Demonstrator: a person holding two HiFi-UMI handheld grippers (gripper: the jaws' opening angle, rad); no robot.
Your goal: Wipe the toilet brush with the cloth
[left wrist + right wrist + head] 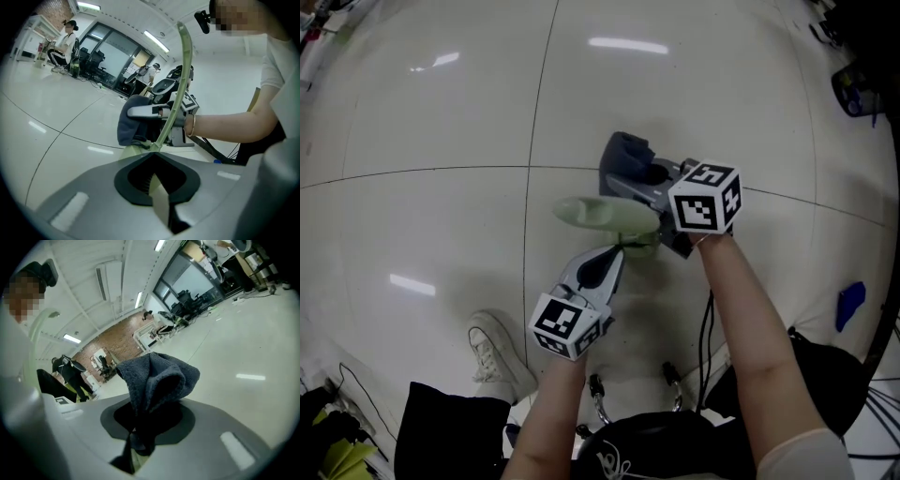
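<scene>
Wiping looks in hand: the left gripper (616, 253) has its jaws clamped on the toilet brush (600, 214) handle. At its one o'clock, the right gripper (649, 180) pinches the cloth (624, 152). Next, probably, the cloth slides along the handle.

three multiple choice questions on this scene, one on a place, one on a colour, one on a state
1. Where is the cloth?
A on the floor
B in the right gripper
C in the left gripper

2. What colour is the toilet brush?
A pale green
B red
C black

3. The left gripper is:
A open and empty
B shut on the toilet brush
C shut on the cloth

Answers:
1 B, the cloth bunches up from between the right gripper's jaws.
2 A, the handle and head both show pale green.
3 B, the brush handle runs out from between its jaws.
</scene>
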